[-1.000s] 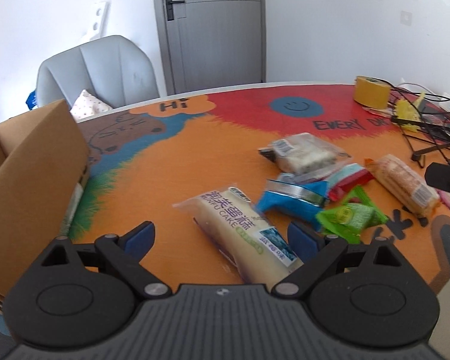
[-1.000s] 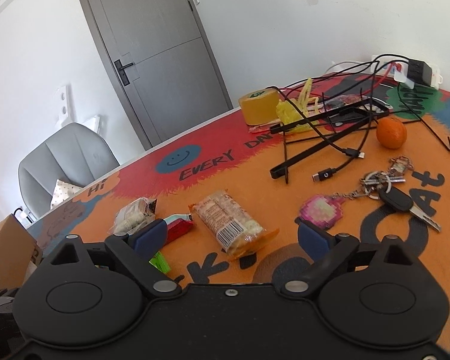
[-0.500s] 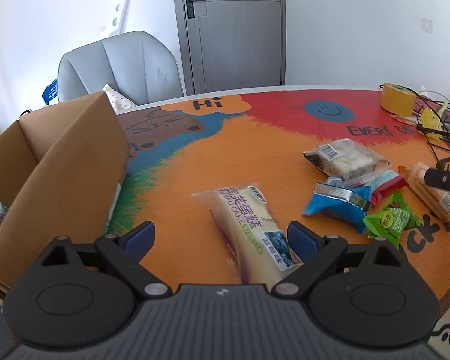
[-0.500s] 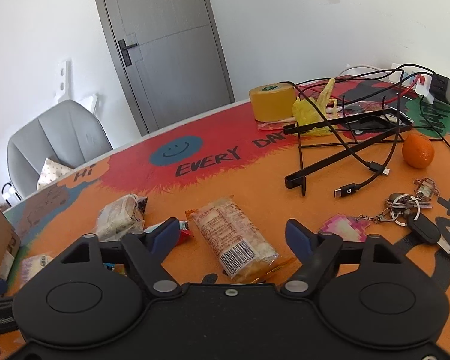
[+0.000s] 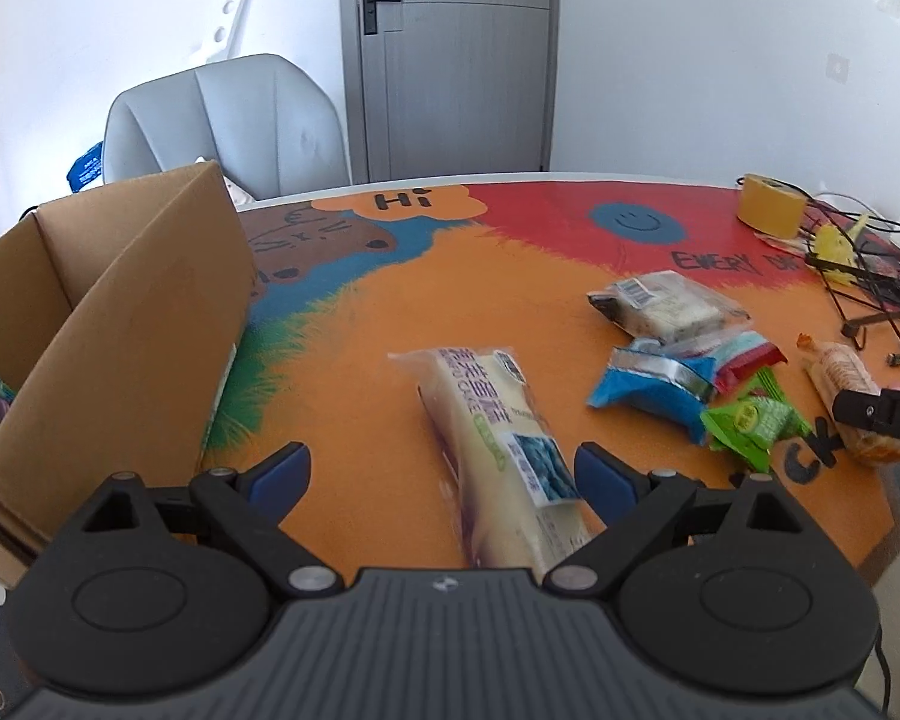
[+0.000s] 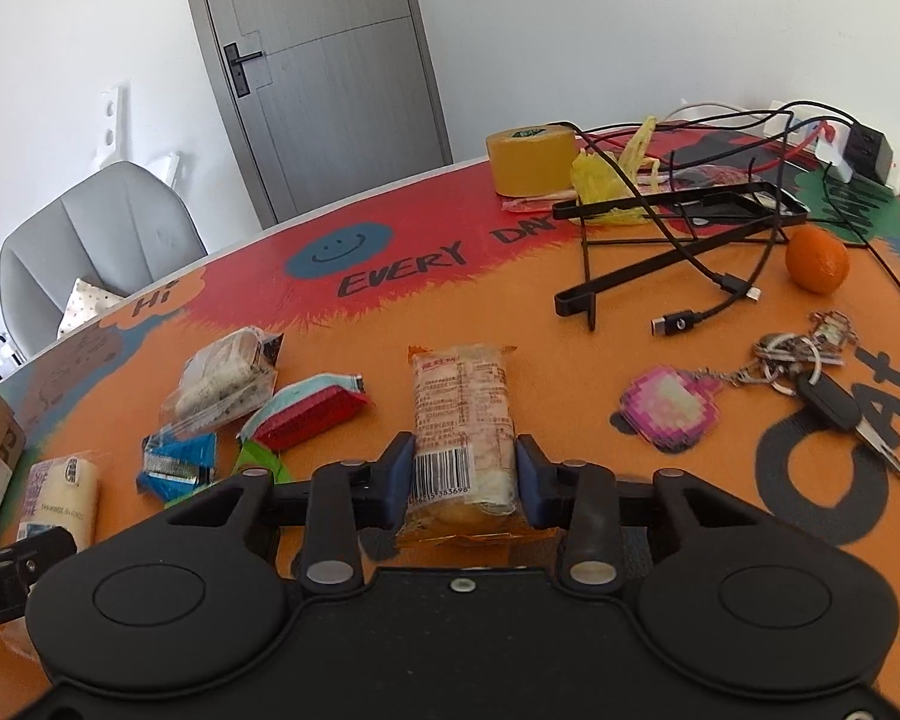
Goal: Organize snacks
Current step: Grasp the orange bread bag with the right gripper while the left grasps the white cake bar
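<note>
My right gripper (image 6: 465,468) is closing its jaws, and the blue pads press both sides of an orange-wrapped snack with a barcode (image 6: 462,414) lying on the colourful table (image 6: 510,300). My left gripper (image 5: 441,468) stands open above a long pale cake packet (image 5: 492,426), which lies between its fingers, nearer the right one. Beyond the cake packet sits a small pile: a clear biscuit packet (image 5: 666,306), a blue packet (image 5: 654,390), a red packet (image 5: 744,354) and a green packet (image 5: 750,420). An open cardboard box (image 5: 120,330) stands at the left.
At the right side of the table are a yellow tape roll (image 6: 531,159), a black wire stand with tangled cables (image 6: 678,222), an orange fruit (image 6: 816,258) and a bunch of keys (image 6: 810,378). A grey chair (image 5: 222,120) stands behind the table.
The right jaws have come in from wide open onto the barcode snack. The left view has swung so that the cardboard box shows more; its jaws have stayed wide.
</note>
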{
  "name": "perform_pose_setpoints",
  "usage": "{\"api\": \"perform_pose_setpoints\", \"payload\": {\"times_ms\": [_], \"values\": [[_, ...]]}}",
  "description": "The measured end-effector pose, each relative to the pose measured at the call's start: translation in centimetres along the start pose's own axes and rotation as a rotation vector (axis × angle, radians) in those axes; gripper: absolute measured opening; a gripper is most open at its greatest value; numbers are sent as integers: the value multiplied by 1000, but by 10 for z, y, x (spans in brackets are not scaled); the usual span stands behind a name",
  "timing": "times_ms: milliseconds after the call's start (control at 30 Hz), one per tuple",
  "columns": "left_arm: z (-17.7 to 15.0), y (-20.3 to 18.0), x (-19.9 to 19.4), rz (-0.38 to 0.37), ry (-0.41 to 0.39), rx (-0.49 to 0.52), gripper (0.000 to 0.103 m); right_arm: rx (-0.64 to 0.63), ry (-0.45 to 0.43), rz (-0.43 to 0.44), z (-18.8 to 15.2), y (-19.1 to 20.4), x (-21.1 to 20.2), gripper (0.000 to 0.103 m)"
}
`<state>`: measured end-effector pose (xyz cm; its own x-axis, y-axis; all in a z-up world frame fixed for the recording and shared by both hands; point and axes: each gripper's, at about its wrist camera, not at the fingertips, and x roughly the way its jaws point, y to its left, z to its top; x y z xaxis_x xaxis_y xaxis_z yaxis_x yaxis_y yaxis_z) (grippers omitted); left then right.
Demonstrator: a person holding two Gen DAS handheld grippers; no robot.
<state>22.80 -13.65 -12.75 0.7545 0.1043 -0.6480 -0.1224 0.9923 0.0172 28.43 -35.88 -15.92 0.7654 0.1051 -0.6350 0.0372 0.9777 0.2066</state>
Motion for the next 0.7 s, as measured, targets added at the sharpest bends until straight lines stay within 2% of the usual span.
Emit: {"api": "perform_pose_setpoints", "payload": {"times_ms": [100,300,567,667,700], "values": [[-4,1,-4,-10,-4,8,94,3,10,3,-8,2,-11,37],[-8,6,-9,20,-23,16,92,2,20,28,-19,6,-28,40],[-9,2,-8,-5,-33,31,91,-37,14,-5,-18,16,-21,43],[-11,0,-4,-15,-21,36,86,-57,9,-22,-20,21,-20,44],[-11,0,-2,-17,-14,35,81,-64,6,-28,-20,22,-19,44]]}}
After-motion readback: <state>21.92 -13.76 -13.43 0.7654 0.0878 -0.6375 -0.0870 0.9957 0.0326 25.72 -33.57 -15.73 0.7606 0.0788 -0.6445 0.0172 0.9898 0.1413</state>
